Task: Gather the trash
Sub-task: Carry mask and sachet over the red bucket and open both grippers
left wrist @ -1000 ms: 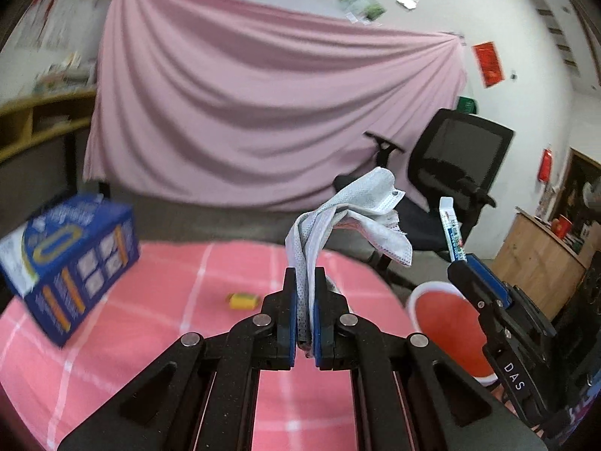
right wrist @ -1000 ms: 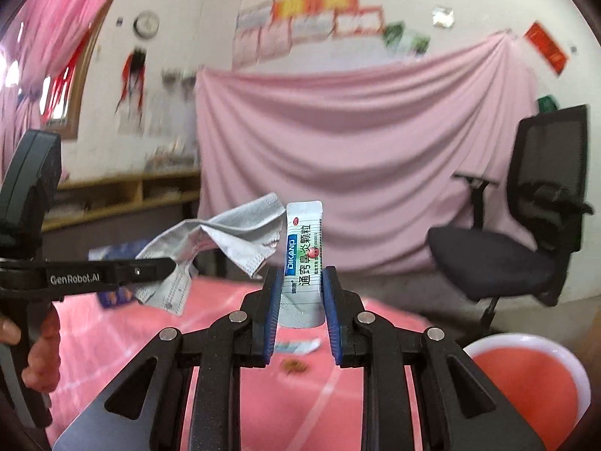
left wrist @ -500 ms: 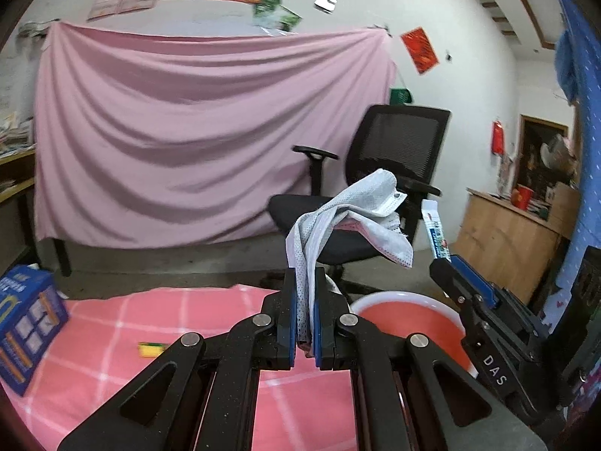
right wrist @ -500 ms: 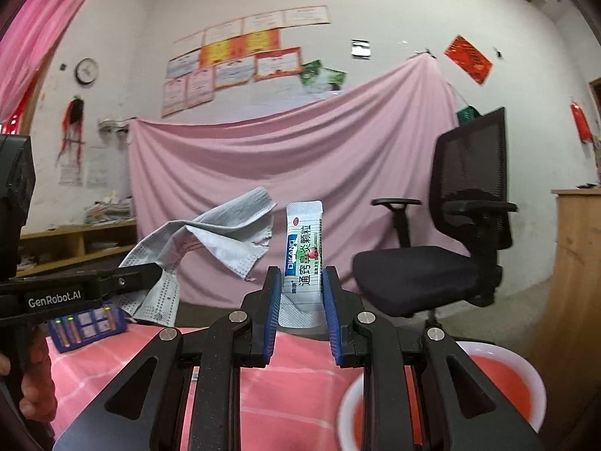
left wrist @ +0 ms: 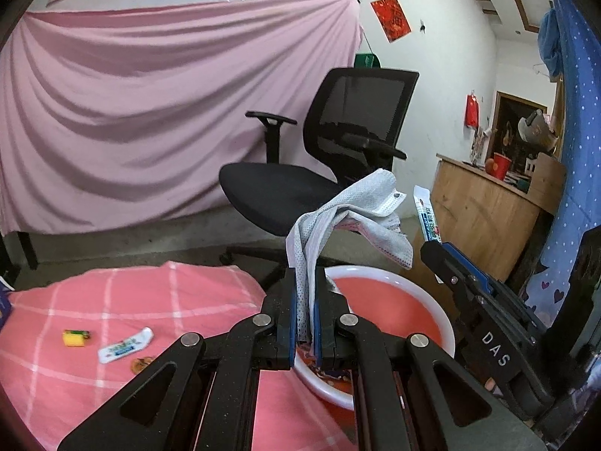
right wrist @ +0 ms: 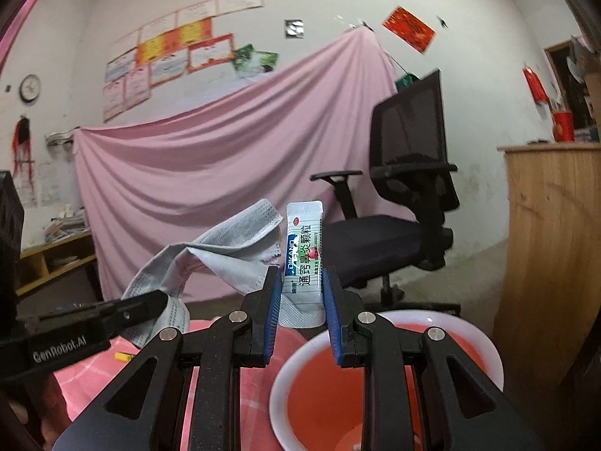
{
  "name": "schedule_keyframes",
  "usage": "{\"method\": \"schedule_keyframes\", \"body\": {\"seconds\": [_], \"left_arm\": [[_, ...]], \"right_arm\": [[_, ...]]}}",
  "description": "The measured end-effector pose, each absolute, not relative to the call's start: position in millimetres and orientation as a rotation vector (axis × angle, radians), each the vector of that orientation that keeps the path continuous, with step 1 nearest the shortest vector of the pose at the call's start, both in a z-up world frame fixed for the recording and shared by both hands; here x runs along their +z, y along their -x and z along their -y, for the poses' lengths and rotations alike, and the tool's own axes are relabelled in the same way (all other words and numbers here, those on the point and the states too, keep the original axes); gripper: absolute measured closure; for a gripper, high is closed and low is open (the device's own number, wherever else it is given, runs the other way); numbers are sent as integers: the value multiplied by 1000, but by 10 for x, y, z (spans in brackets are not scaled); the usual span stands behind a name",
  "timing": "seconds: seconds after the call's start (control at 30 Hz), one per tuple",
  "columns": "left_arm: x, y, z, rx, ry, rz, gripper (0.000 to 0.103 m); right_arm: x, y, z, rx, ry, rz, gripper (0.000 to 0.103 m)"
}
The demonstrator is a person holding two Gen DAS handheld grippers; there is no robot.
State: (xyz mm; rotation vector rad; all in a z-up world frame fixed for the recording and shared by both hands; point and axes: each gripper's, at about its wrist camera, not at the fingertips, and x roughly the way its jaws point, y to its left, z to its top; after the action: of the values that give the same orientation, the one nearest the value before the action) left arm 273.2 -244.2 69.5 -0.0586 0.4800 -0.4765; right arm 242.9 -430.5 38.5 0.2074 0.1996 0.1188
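Note:
My left gripper (left wrist: 303, 282) is shut on a crumpled grey face mask (left wrist: 349, 221) and holds it over the near rim of a red basin with a white rim (left wrist: 394, 312). My right gripper (right wrist: 300, 285) is shut on a white medicine sachet (right wrist: 303, 259), upright, just left of the basin (right wrist: 375, 383). The sachet (left wrist: 426, 214) and right gripper body show at the right of the left wrist view. The mask (right wrist: 210, 259) and left gripper (right wrist: 150, 306) show at the left of the right wrist view.
On the pink checked tablecloth (left wrist: 112, 300) lie a yellow wrapper (left wrist: 75, 337), a white sachet (left wrist: 126, 345) and a small brown scrap (left wrist: 141, 363). A black office chair (left wrist: 319, 173) stands behind the basin. A wooden counter (left wrist: 488, 218) is at the right.
Both grippers have swung right with their trash, from over the table toward the basin. The basin is now close under them; the blue box has left the view.

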Motion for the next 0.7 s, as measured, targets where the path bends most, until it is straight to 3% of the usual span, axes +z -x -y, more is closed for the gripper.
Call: {"method": "schedule_keyframes", "body": {"seconds": [0.53,0.7], "left_arm": [[228,-3022,2768,-527,47,-677,97],[131,-3094,2729,-528,77,-734,88]], "right_arm": [[178,-2627,4581,45,-288,-373,82],[143,-2657,4596,41,-291,-404,82]]}}
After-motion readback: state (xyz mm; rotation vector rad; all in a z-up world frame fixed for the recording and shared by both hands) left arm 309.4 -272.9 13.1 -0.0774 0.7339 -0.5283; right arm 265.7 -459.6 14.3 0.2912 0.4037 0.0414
